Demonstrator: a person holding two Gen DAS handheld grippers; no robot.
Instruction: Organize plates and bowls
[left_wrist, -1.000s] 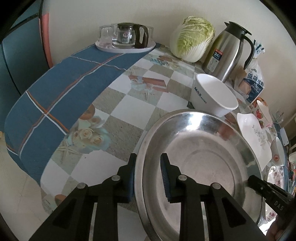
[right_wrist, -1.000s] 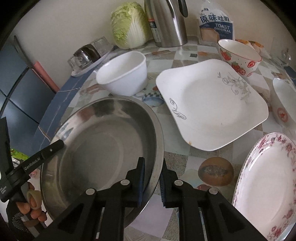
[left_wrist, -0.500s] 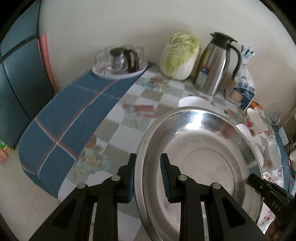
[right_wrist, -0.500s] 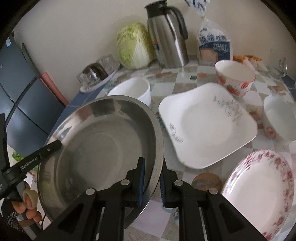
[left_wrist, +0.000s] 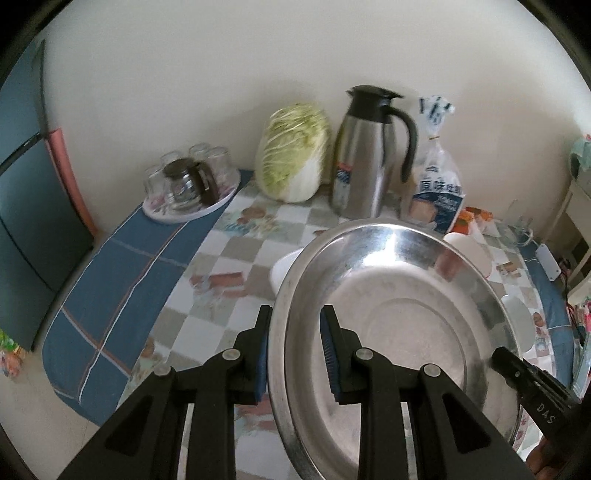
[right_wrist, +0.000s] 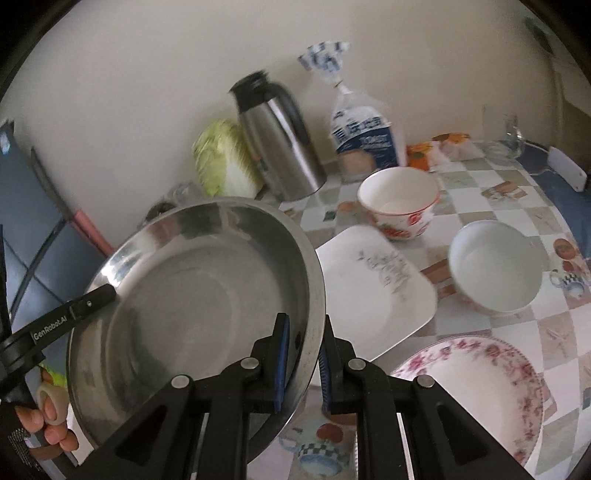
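A large steel basin (left_wrist: 391, 317) is held in the air above the table by both grippers. My left gripper (left_wrist: 295, 350) is shut on its left rim. My right gripper (right_wrist: 301, 360) is shut on its right rim (right_wrist: 310, 295). On the table in the right wrist view lie a white square plate (right_wrist: 376, 291), a strawberry-patterned bowl (right_wrist: 399, 203), a white bowl (right_wrist: 495, 273) and a pink floral plate (right_wrist: 476, 395). A plain white bowl (left_wrist: 282, 271) peeks out from behind the basin in the left wrist view.
Against the back wall stand a steel thermos jug (left_wrist: 365, 158), a cabbage (left_wrist: 293, 155), a bag of toast (left_wrist: 437, 184) and a tray of glasses (left_wrist: 190, 184). The left table edge is draped in blue cloth (left_wrist: 110, 291).
Both grippers have lifted the steel basin well up off the table and tilted it; the table and its dishes now sit lower and farther away in both views.
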